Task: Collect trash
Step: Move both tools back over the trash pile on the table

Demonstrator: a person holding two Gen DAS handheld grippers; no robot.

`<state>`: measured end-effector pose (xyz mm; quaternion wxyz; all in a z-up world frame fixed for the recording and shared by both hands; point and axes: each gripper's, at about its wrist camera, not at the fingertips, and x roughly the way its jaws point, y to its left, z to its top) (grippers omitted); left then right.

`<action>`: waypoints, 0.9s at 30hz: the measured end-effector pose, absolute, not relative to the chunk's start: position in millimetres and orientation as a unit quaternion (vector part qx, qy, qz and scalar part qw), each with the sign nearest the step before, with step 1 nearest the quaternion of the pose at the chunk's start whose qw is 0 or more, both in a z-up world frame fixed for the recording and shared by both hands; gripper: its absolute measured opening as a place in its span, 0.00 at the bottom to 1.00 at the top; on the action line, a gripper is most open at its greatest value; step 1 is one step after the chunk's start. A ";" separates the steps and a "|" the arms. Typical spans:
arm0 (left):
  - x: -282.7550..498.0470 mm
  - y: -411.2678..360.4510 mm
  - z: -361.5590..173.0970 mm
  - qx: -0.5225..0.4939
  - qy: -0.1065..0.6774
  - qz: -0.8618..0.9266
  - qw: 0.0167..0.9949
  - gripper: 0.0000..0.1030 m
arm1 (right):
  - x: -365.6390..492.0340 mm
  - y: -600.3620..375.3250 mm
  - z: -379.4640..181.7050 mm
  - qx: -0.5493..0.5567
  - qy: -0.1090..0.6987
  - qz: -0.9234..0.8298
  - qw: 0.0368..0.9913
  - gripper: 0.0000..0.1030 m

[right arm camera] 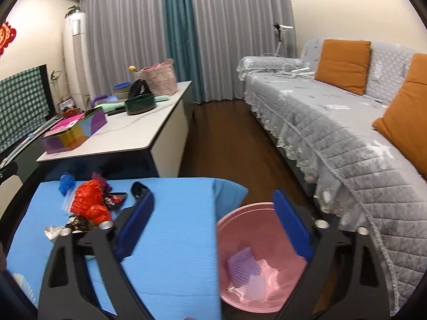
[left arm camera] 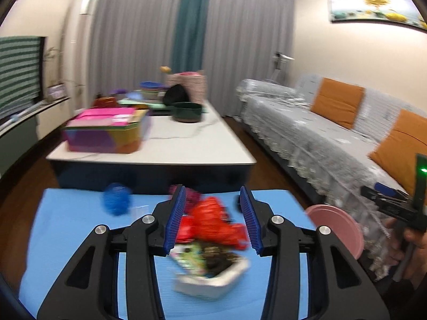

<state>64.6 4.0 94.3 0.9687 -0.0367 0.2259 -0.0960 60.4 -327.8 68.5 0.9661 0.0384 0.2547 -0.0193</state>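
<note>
Trash (left arm camera: 213, 221), a loose heap of wrappers on the blue mat (left arm camera: 74, 229), lies under the empty, half-open left gripper (left arm camera: 213, 218), whose narrow gap might snag one wrapper and scatter others short of the pink bin (right arm camera: 248, 229).

Ahead of your left gripper (left arm camera: 213, 213) the blue mat (left arm camera: 69, 240) is crowded: a red wrapper (left arm camera: 213, 218) and a blurred printed packet (left arm camera: 210, 269) lie in line with its parted jaws, and a blue mesh ball (left arm camera: 116, 198) sits ahead to its left. Left of that heap, the mat lies bare.

Your right gripper (right arm camera: 213, 229) has open blue mat between its wide jaws; the trash pile (right arm camera: 90, 202) sits off to its left. The pink bin (right arm camera: 240, 218) stands just beside the mat's right edge, mouth unobstructed, with the sofa's (right arm camera: 347, 138) draped edge close on the bin's right. Beyond the mat, the low white table (right arm camera: 125, 138) blocks the way forward; a strip of bare wood floor (right arm camera: 226, 138) runs between table and sofa.
</note>
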 end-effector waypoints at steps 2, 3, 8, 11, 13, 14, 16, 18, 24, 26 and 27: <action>67.5 23.3 89.2 -0.048 0.226 -0.073 0.970 0.41 | 65.1 -318.0 66.0 0.039 0.256 -0.011 0.966 0.64; 69.3 33.8 86.1 -0.055 0.227 -0.060 0.970 0.41 | 67.9 -312.9 64.1 0.041 0.257 -0.006 0.965 0.61; 77.4 70.3 78.3 -0.084 0.232 -0.015 0.969 0.41 | 80.4 -289.7 55.6 0.053 0.258 0.028 0.964 0.38; 84.9 92.5 73.4 -0.098 0.235 0.015 0.967 0.41 | 90.4 -268.9 48.6 0.045 0.261 0.048 0.963 0.33; 89.9 107.1 69.0 -0.108 0.236 0.037 0.965 0.41 | 98.1 -256.5 43.7 0.041 0.264 0.059 0.962 0.33; 92.5 110.9 66.7 -0.108 0.237 0.046 0.964 0.41 | 102.3 -250.7 40.6 0.041 0.268 0.068 0.960 0.33; 100.8 118.7 60.1 -0.111 0.241 0.061 0.962 0.41 | 112.0 -238.3 32.1 0.039 0.278 0.084 0.956 0.33; 108.1 122.3 52.3 -0.104 0.246 0.072 0.961 0.41 | 120.6 -226.6 22.4 0.034 0.287 0.094 0.953 0.33; 124.7 114.6 31.4 -0.076 0.265 0.059 0.959 0.40 | 147.4 -203.3 -1.8 0.043 0.308 0.132 0.941 0.34; 131.0 107.0 24.8 -0.071 0.275 0.045 0.958 0.40 | 155.4 -195.1 -9.9 0.045 0.318 0.150 0.935 0.34; 134.9 101.8 19.9 -0.066 0.282 0.035 0.957 0.40 | 159.1 -191.0 -14.1 0.045 0.325 0.158 0.931 0.34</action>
